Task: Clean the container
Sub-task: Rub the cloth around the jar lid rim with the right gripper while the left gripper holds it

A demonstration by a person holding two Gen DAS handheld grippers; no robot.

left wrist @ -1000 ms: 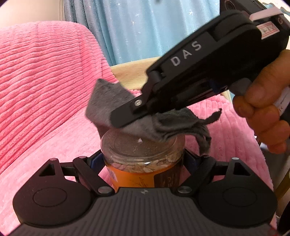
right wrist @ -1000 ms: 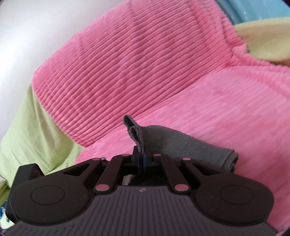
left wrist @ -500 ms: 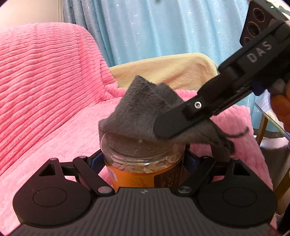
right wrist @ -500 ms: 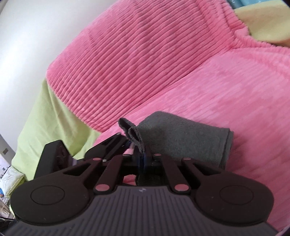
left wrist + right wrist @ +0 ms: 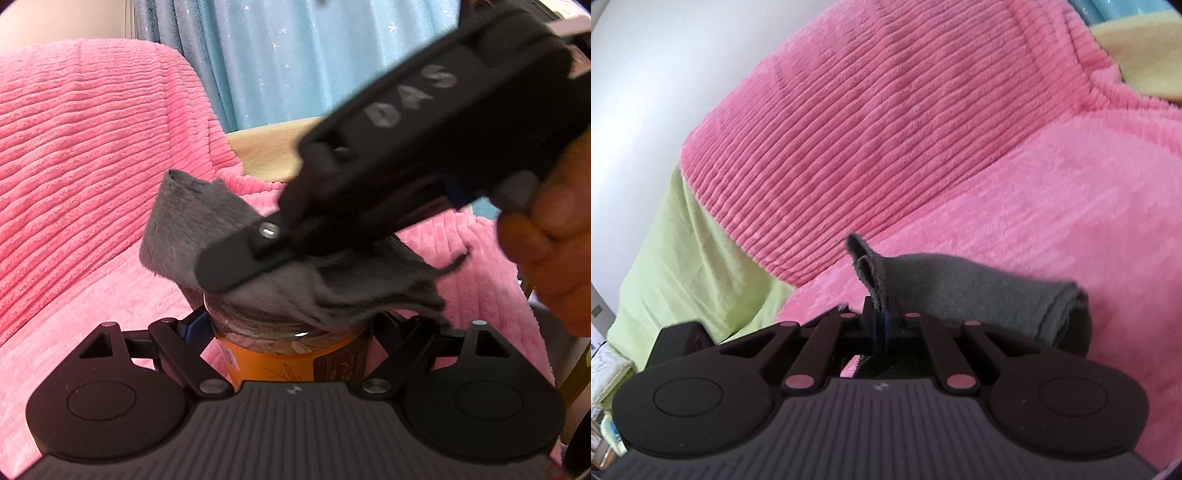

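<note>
We hold a clear jar point(image 5: 291, 350) between the fingers of our left gripper point(image 5: 291, 332), whose jaws are clamped against its two sides. Through the clear band under its rim we see pale, flaky contents, blurred here; below that runs an orange label with a dark panel whose writing we cannot read. The jar sits directly ahead of the left gripper, over the pink ribbed plush blanket point(image 5: 85, 177).

Our right gripper point(image 5: 882, 325) has its jaws pressed together on a fold of the grey cloth point(image 5: 979, 288), soft and fleecy, with a frayed edge. Seen from the left wrist, that gripper point(image 5: 236, 262) reaches in from the upper right, white letters "DAS" on its black body, a hand point(image 5: 554, 251) round its handle. The cloth point(image 5: 207, 229) lies across the jar's top, covering it.

Behind hangs a blue curtain point(image 5: 295, 55) with small white stars.
</note>
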